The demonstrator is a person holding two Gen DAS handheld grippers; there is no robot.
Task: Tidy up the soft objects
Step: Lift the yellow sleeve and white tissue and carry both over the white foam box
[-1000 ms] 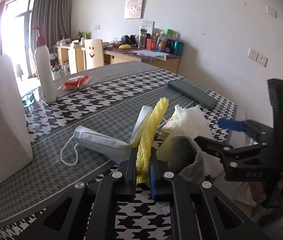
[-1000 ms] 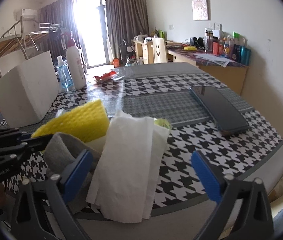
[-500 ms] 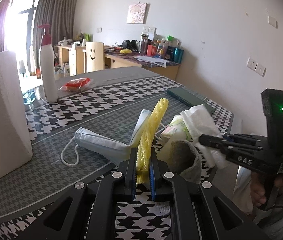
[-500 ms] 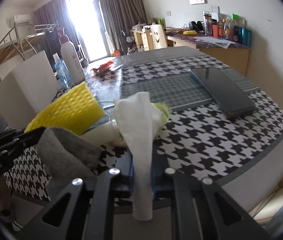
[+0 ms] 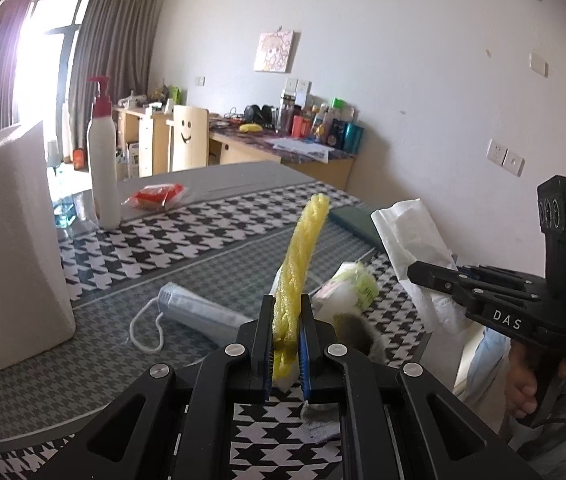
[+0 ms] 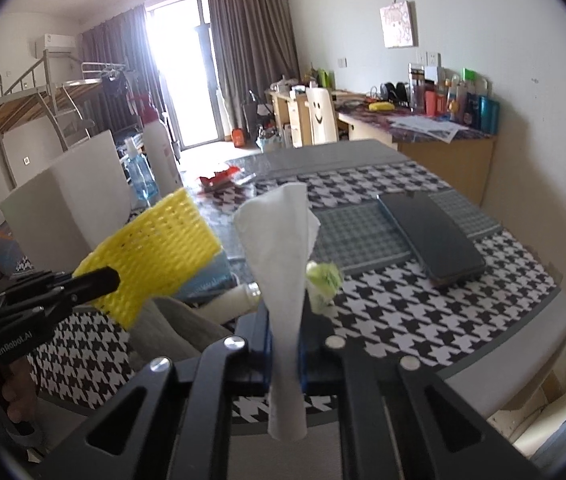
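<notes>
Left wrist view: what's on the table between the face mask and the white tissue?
The yellow sponge held upright, and behind it a green-and-white packet, between face mask and white tissue.

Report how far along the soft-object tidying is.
Nothing looks put away yet. In hand: the left tool is shut on the yellow sponge cloth, and the right tool on the white tissue. Left on the table: face mask, grey sock, green-white packet.

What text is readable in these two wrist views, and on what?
"DAS": on the right gripper body, left wrist view.
"GenRobot.AI": on the left gripper body, right wrist view.
Labels on the desk bottles and the green-and-white packet: too small or blurred to read.
</notes>
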